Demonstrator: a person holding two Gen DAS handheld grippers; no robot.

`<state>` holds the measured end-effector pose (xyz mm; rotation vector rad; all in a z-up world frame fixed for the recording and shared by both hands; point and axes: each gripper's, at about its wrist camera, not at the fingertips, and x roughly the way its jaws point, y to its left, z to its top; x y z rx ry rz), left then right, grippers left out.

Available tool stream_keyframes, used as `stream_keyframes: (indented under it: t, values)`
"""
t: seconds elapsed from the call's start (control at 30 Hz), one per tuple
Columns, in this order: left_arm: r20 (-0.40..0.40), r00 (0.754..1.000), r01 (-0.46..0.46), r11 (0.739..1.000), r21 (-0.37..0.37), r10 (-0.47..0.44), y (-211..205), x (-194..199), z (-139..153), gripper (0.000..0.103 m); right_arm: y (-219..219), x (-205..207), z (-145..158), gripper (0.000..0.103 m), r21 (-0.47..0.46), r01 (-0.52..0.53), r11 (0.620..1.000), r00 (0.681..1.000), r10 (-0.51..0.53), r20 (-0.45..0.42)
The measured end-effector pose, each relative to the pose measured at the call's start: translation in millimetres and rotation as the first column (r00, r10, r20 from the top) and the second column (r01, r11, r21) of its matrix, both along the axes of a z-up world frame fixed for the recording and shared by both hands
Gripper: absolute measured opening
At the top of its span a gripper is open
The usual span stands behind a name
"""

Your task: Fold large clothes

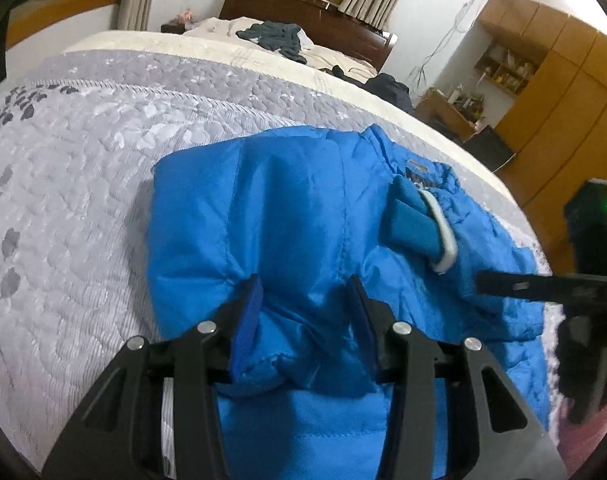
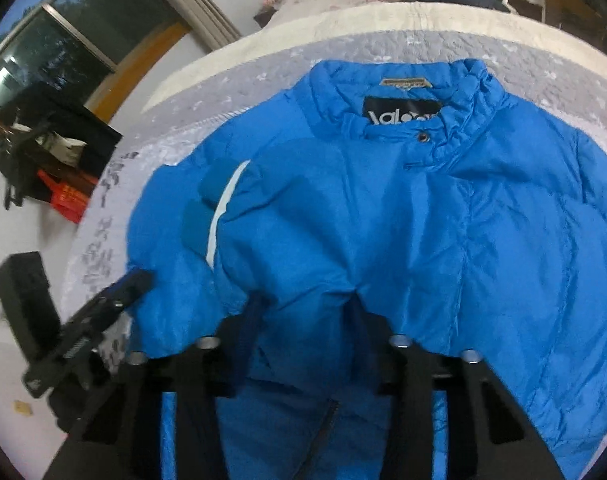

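1. With its two black fingers spread and a thick bunch of fabric between the blue pads, the left gripper (image 1: 307, 300) has the near edge of the puffy bright-blue quilted jacket (image 1: 287, 208) in its jaws; the pads look well apart, so I judge the hold loose or just being let go, and I cannot tell whether they press the cloth.
2. Likewise the right gripper (image 2: 305, 320) stands wide, its dark pads on either side of a ridge of jacket hem near the zip; whether it pinches or only straddles the padding is not clear.
3. Each tool shows in the other's view, beside its partner along the same near edge, probably so that the wide hem can be carried over evenly.
4. Outward from the fingers, the jacket lies front up, collar (image 2: 435, 120) and black label away from the person, centred on the bedspread.
5. One sleeve is already laid across the chest, its teal cuff with white trim (image 1: 423, 228) resting on the body, which narrows the garment for the bottom-up fold.
6. Beneath it, the grey quilted leaf-patterned bedspread (image 1: 103, 168) gives a broad flat surface; dark crumpled clothes (image 1: 275, 38) lie well apart, near the wooden headboard.
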<state>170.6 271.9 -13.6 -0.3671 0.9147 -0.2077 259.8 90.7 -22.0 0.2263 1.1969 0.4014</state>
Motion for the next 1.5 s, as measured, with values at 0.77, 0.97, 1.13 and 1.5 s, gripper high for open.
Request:
stream_keyframes:
  t: [0.77,0.97,1.13,1.5]
  values:
    - [0.004,0.997,0.082,0.997,0.001,-0.082,-48.7,27.2,6.6,0.043,-108.2,-12.3,-7.0,0.019,0.015,0.164,0.986,0.986,-0.164,-0.007]
    - [-0.012,0.997,0.073,0.997,-0.001,-0.073,-40.5,29.0,1.1,0.041,-101.8,-27.6,28.1,0.03,-0.097,0.17,0.981,0.98,-0.158,0.122]
    - [0.071,0.994,0.083,0.997,-0.004,-0.082,-45.1,9.6,37.1,0.045,-54.5,-27.5,49.8,0.046,-0.148,0.045,0.988,0.986,-0.021,0.164]
    - [-0.016,0.99,0.137,0.991,-0.002,-0.137,-60.0,19.9,-2.7,0.049,11.5,5.9,0.3,0.038,-0.528,0.026,0.849,0.984,0.071,0.164]
